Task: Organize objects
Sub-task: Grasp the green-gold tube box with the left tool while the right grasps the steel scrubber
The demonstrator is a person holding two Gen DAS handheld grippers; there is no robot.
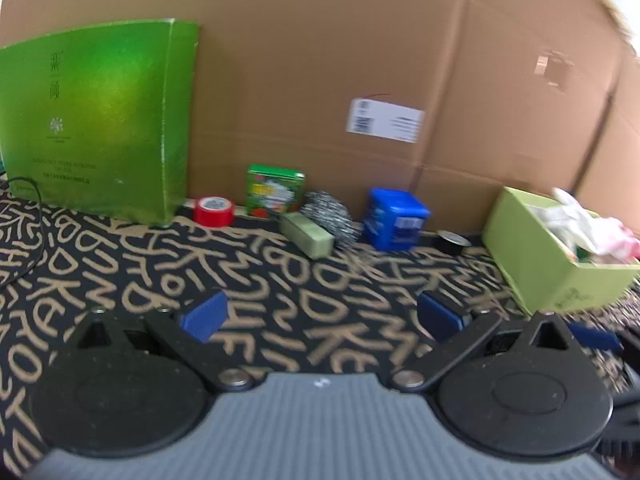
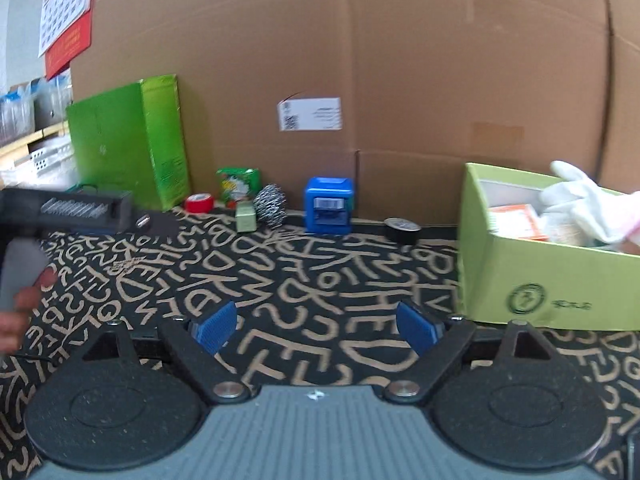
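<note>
While both the left gripper point(image 1: 320, 316) and right gripper point(image 2: 316, 326) hover with jaws apart and empty, picking looks not yet begun. The loose items, from red tape point(image 1: 214, 210) to blue box point(image 1: 396, 218), line the tablecloth's point(image 2: 320, 280) far edge; next, reach one and carry it to the pale green box point(image 2: 560, 280) at the right edge.

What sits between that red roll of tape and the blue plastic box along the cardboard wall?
Between the red roll of tape and blue plastic box: a small green printed carton, a pale green block and a steel wool scourer. Both wrist views show them.
</note>
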